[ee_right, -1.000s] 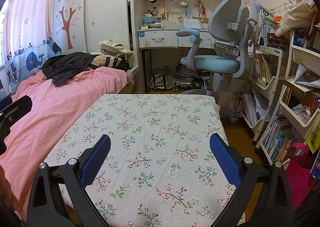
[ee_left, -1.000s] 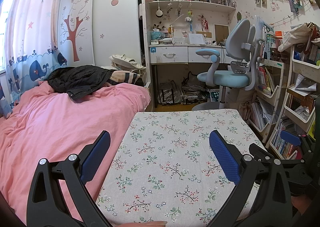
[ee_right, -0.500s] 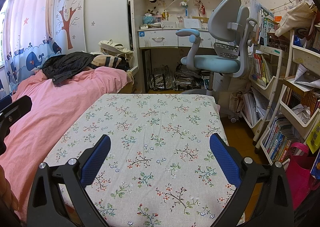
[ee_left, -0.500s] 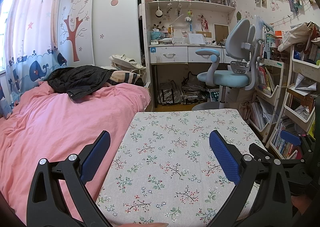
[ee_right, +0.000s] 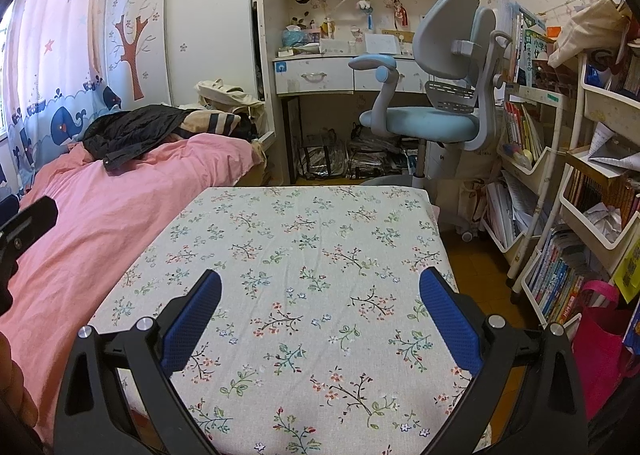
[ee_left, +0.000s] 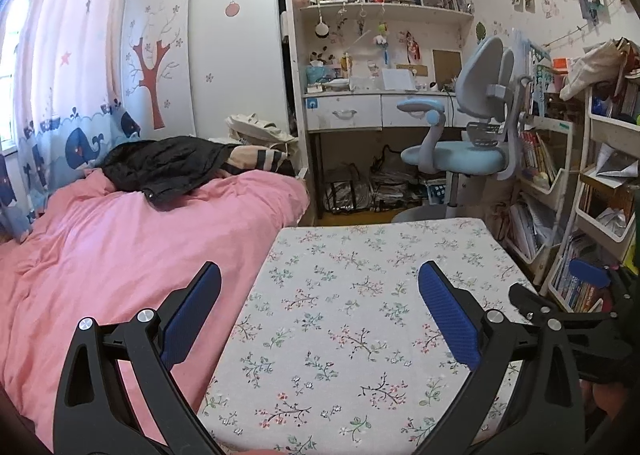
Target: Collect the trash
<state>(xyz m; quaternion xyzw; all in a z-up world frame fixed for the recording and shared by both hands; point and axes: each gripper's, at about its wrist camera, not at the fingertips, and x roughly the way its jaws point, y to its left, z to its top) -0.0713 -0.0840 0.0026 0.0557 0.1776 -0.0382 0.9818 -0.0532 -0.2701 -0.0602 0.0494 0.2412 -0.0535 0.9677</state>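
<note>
Over the floral tablecloth [ee_right: 320, 255], the left gripper [ee_left: 320, 311] and right gripper [ee_right: 320, 307] hover with jaws spread wide, both empty. No trash shows on the cloth; the only likely candidate is crumpled paper [ee_right: 604, 215] in the white cart [ee_right: 600, 243] at far right. Best to sweep the view around first, then approach one piece squarely with jaws kept apart.

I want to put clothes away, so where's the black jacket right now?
The black jacket lies at the far end of the pink bed, upper left in both views, beside a striped cloth and below the whale curtain.
</note>
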